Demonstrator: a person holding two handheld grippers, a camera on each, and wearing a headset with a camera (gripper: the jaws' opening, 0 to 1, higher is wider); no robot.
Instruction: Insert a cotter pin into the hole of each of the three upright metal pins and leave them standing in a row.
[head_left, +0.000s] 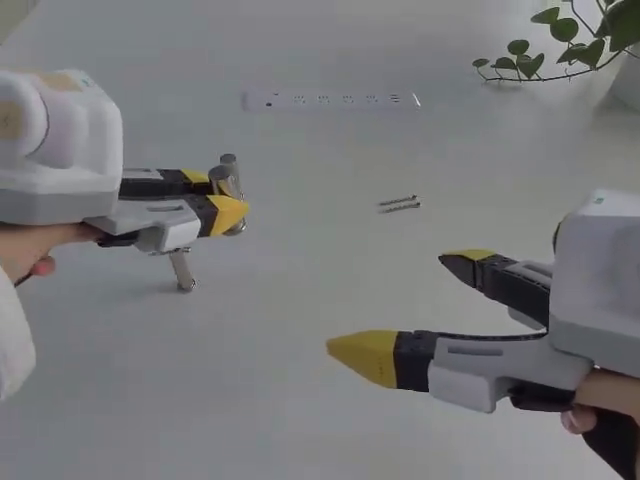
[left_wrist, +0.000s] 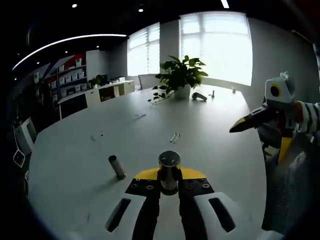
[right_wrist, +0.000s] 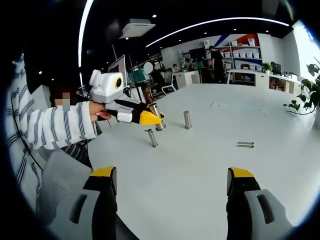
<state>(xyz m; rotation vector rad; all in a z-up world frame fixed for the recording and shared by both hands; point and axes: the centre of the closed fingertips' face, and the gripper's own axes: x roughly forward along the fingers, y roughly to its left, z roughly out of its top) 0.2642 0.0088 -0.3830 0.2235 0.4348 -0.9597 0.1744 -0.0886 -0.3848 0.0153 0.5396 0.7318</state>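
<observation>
1. Held pin (left_wrist: 169, 161): metal, upright, clamped between the yellow-tipped jaws of the left gripper (left_wrist: 169, 176). Cannot tell whether its base touches the table (head_left: 300, 400).
2. Second pin (head_left: 183, 270): on the table just below the left gripper in the head view, leaning, touched by neither gripper.
3. Third pin (right_wrist: 187, 120): standing upright on the table, near the held pin but apart from it (clearest in the right gripper view).
4. Cotter pins (head_left: 398, 204): two, lying flat side by side on the table. Between the two grippers in the head view, well apart from all three pins, none inserted.
5. Left gripper: jaws drawn narrow onto the held pin, carried by a hand with a striped sleeve, over the left part of the table.
6. Right gripper (head_left: 390, 305): jaws spread wide with nothing between them, raised above the near right of the table. Well apart from the cotter pins and the pins.
7. Table: large, pale, smooth.
8. Power strip (head_left: 330, 99): white, lying along the far side of the table.
9. Plant (head_left: 570, 40): green and leafy, at the far right corner.
</observation>
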